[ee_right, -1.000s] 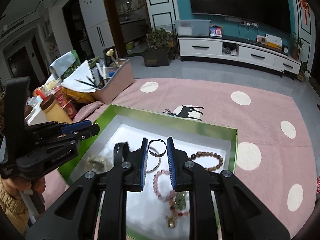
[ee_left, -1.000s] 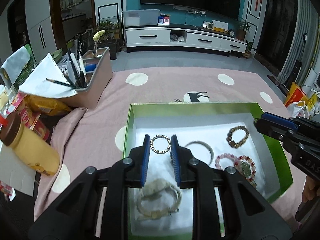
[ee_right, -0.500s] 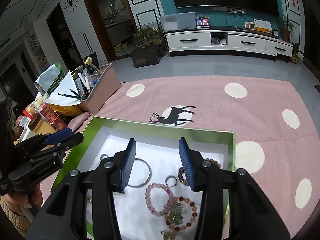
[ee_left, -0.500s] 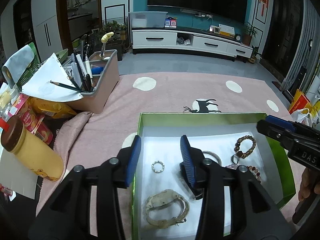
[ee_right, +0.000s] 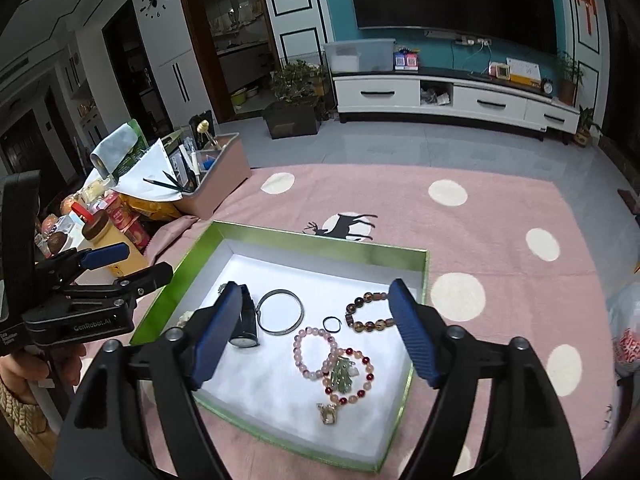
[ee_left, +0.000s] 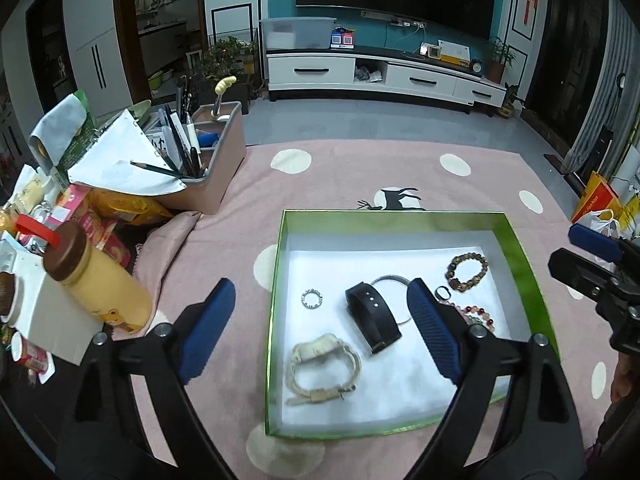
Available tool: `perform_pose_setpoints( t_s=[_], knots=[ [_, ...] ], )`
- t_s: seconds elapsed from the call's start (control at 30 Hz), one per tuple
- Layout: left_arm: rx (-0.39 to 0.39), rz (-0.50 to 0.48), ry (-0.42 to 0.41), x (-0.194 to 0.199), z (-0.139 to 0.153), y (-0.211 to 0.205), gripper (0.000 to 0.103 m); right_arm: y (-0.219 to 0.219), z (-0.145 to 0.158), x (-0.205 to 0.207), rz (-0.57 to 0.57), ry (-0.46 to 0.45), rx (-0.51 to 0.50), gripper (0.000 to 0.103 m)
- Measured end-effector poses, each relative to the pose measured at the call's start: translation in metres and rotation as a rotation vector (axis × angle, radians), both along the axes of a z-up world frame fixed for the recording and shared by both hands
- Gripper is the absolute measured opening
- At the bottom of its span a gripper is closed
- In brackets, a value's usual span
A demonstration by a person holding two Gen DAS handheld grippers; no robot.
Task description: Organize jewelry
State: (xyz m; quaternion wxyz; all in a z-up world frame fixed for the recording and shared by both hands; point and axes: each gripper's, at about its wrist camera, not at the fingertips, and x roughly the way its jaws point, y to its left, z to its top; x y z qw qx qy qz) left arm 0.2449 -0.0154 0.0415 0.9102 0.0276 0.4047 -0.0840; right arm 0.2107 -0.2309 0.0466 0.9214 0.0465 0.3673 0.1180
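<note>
Both hand-held grippers — left [ee_left: 316, 318] and right [ee_right: 316, 330] — hover with jaws opening, empty, over jewelry lying in the green box [ee_left: 516, 248]; best picked singly, beaded bracelet [ee_right: 370, 314] at one o'clock.

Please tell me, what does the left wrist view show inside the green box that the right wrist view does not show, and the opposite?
Only the left wrist view shows the small silver ring and the whole cream watch.

Only the right wrist view shows the pink bead bracelet fully, and the gold pendant.

Both show the green box, black watch, silver bangle and brown bead bracelet. Both grippers are opening, holding nothing.
</note>
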Motion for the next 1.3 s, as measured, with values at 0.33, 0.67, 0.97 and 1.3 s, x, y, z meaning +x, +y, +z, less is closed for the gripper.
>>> perform_pose_setpoints(
  t_s=[0.33, 0.67, 0.97, 1.3],
  knots=[
    [0.042, -0.011, -0.044, -0.029, 0.042, -0.011, 0.100, -0.002, 0.038, -0.026, -0.012, -0.037, -0.038, 0.092],
    [0.097, 0.014, -0.074, -0.044, 0.077, -0.013, 0.101, 0.002, 0.070, -0.043, -0.032, -0.017, -0.095, 0.102],
    [0.108, 0.043, -0.069, -0.050, 0.101, -0.015, 0.101, 0.002, 0.086, -0.051, -0.044, -0.015, -0.122, 0.102],
    [0.096, 0.060, -0.039, -0.047, 0.113, -0.019, 0.101, 0.001, 0.099, -0.054, -0.046, -0.025, -0.126, 0.102]
  ],
)
